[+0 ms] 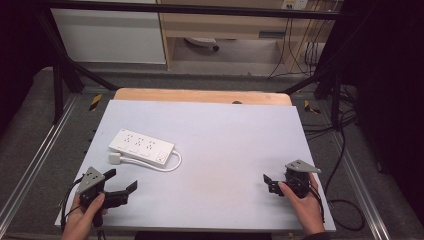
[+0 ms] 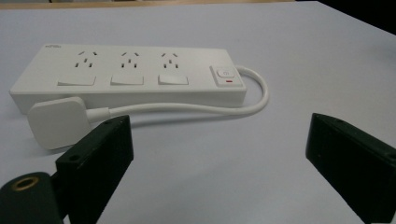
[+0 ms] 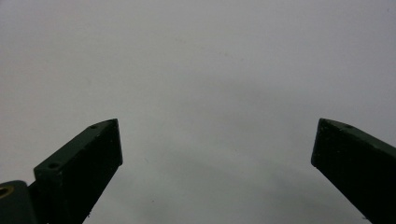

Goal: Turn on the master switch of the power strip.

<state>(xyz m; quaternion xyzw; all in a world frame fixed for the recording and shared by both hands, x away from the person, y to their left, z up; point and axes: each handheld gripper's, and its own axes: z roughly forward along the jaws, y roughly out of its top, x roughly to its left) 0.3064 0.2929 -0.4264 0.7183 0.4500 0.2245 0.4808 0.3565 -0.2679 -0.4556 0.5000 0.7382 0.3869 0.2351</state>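
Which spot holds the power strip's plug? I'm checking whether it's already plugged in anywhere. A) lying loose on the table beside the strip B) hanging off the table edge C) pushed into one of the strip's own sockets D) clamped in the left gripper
A: the plug lies flat on the table in front of the power strip, ahead of the open left gripper.

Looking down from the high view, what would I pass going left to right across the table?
Left gripper → white plug → power strip → a stretch of bare table → right gripper.
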